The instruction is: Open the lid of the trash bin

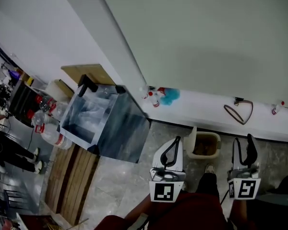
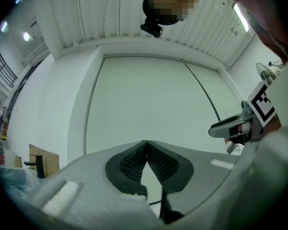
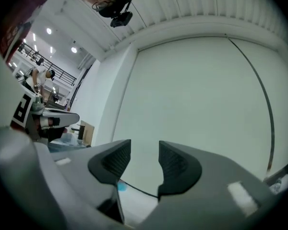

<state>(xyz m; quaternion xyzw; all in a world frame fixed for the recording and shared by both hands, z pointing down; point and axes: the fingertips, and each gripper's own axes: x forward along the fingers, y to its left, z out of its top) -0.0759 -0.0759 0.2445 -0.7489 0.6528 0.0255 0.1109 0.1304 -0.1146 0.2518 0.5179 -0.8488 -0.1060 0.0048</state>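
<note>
The task's thing, a small beige plastic trash bin [image 1: 205, 135], stands on the grey stone-patterned floor [image 1: 117, 186] against the foot of the pale green wall [image 1: 206, 42]. In the head view it shows between the two grippers and just beyond them. Its top shows a brownish patch, but whether that is a lid or an open mouth cannot be told from here. The left gripper [image 1: 175, 142] is clenched, its ribbed tips meeting with nothing between them, while the right gripper [image 1: 243, 145] is released, its jaws apart and empty. Both gripper views take in only wall and ceiling, so neither gripper is aimed at the bin. A large steel-sided box lined with clear plastic [image 1: 127, 128] stands well apart to the left. The work looks to be at the approach, with no contact made. The next move probably calls for tipping a gripper down toward the bin's rim, finding the lid's edge and lifting it gently, since so light a bin could slide or tip.
</note>
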